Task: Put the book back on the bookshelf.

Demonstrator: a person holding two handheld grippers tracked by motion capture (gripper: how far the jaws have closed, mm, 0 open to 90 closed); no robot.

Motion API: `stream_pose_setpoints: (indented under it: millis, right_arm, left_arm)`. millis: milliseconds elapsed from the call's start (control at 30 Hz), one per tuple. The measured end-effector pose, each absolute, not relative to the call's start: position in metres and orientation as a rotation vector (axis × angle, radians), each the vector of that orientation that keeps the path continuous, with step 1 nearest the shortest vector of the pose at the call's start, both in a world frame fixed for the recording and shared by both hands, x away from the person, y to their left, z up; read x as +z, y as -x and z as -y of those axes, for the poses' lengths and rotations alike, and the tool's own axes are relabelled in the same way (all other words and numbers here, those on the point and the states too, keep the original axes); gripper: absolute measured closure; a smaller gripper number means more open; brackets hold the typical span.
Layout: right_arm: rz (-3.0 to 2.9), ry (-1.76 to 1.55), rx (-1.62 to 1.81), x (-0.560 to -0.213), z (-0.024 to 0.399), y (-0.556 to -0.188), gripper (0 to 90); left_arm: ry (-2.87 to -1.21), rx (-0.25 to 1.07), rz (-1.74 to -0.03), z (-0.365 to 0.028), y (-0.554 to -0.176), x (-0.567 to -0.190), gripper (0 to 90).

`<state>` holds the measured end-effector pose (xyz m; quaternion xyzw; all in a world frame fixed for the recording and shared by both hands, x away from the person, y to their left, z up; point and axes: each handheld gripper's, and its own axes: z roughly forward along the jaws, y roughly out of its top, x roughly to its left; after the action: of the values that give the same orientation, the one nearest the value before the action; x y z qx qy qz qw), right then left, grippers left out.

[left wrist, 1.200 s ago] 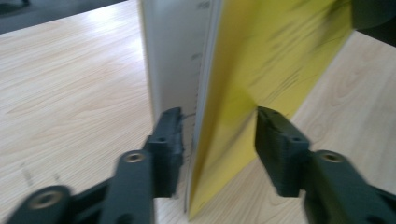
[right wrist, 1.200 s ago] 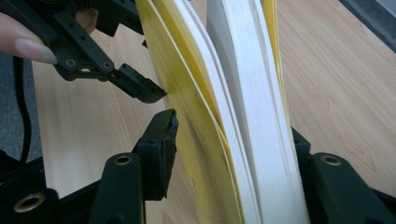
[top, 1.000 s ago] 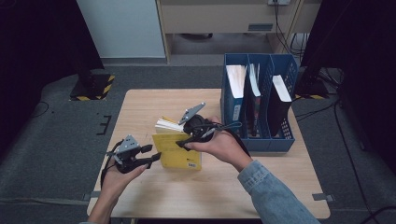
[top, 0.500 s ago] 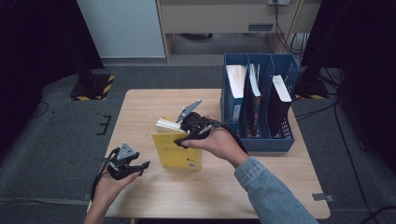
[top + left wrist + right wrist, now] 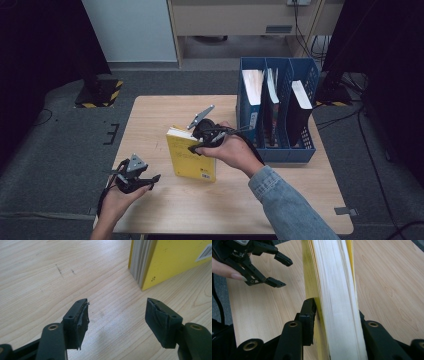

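Yellow book (image 5: 191, 157) stands on edge near the middle of the surface (image 5: 150, 120), gripped at its far upper end by the right gripper (image 5: 192, 148). In the right gripper view the jaws have just been closing and now sit on either side of the page block (image 5: 338, 297), one pad on the yellow cover and the other behind the far cover, so the book is clamped between them. The grip is close to one corner, so the book may swing; it would be steadier if the person kept the wrist level and lifted slowly, letting the lower edge leave the wood evenly. Whether the far pad bears fully on the cover cannot be told, since the pages hide it.

The left gripper (image 5: 150, 181) hangs off near the front left corner of the surface, its jaws having just been opening and nothing between them; the book's near corner (image 5: 150, 272) lies just ahead of it. Beyond, at the right edge, the blue file rack (image 5: 278, 150) holds upright books, with narrow gaps that would call for a straight, vertical entry.
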<state>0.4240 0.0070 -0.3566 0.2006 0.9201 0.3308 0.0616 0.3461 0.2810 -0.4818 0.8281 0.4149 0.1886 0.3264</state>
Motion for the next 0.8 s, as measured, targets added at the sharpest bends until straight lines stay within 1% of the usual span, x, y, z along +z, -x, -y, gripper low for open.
stream_pose_setpoints:
  millis: [33,133,367,433,533,600,633,800]
  right_arm:
    - [-2.782,-0.611,1.002,-0.356,-0.007,-0.424,65.9]
    - [-2.784,-0.612,0.994,-0.356,-0.008,-0.425,66.5]
    - [-2.774,-0.621,0.985,-0.356,-0.008,-0.426,73.2]
    - [-2.771,-0.628,0.987,-0.356,-0.008,-0.426,73.8]
    - [-2.766,-0.652,0.999,-0.356,-0.006,-0.428,74.2]
    - [-2.761,-0.696,1.018,-0.357,-0.004,-0.431,74.3]
    - [-2.76,-0.71,1.024,-0.357,-0.003,-0.433,74.4]
    - [-2.747,-0.759,1.044,-0.357,0.001,-0.436,74.5]
  left_arm:
    - [-2.171,0.489,-1.087,-0.281,-0.346,-0.482,36.9]
    - [-2.182,0.486,-1.084,-0.28,-0.346,-0.483,36.5]
    - [-2.186,0.493,-1.089,-0.279,-0.347,-0.484,33.1]
    - [-2.188,0.498,-1.091,-0.28,-0.347,-0.484,30.8]
    - [-2.193,0.509,-1.119,-0.28,-0.349,-0.487,24.5]
    - [-2.195,0.533,-1.155,-0.28,-0.351,-0.488,14.8]
    - [-2.195,0.54,-1.157,-0.28,-0.35,-0.488,12.7]
    - [-2.193,0.539,-1.182,-0.283,-0.351,-0.489,8.9]
